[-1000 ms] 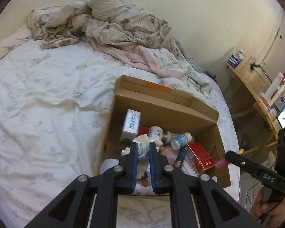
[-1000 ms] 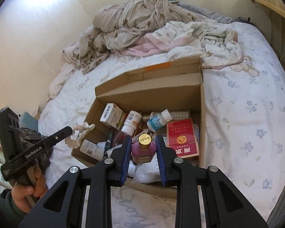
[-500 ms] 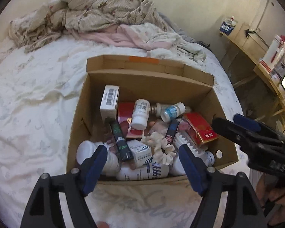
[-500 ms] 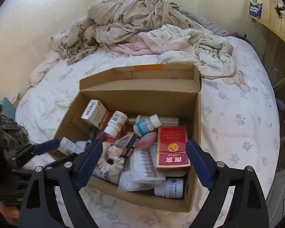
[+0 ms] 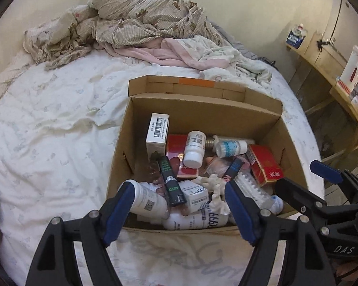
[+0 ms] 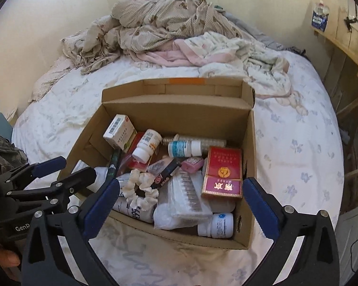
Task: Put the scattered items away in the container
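Black tongs (image 5: 179,205), blue-padded fingers (image 5: 118,214)

Bottle labels (image 5: 194,140) in box too small

The black tube (image 5: 171,181) reads "AUTO", the right claw (image 5: 327,186) "DAS", and a white bottle (image 5: 195,220) perhaps "666".

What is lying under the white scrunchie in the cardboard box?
The white scrunchie rests on a white bottle with large digits printed on it, near the front wall of the cardboard box. A clear plastic bag lies beside it. Anything deeper is covered.
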Action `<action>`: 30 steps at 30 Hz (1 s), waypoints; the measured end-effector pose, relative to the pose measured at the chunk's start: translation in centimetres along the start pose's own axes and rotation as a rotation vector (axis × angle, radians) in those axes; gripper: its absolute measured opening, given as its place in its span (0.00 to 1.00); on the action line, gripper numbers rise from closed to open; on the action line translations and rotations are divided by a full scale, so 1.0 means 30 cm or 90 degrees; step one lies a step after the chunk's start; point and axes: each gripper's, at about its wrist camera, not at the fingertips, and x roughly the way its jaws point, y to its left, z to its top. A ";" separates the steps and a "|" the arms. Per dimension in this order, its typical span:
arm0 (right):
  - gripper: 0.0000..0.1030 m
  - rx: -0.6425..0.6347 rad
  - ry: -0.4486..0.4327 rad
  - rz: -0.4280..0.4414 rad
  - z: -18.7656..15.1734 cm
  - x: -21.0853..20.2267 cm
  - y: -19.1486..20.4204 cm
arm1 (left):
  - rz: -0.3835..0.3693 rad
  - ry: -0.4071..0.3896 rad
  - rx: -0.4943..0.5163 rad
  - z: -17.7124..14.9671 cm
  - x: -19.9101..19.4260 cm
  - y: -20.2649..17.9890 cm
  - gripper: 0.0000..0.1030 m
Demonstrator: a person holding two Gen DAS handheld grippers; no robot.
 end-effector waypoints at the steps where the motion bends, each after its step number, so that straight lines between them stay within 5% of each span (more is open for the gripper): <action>1: 1.00 0.000 0.005 -0.001 -0.004 0.008 -0.001 | 0.007 -0.001 0.006 0.002 0.004 -0.005 0.76; 30: 1.00 0.005 0.027 -0.017 -0.014 0.031 -0.006 | 0.002 0.029 0.000 -0.011 0.043 0.000 0.76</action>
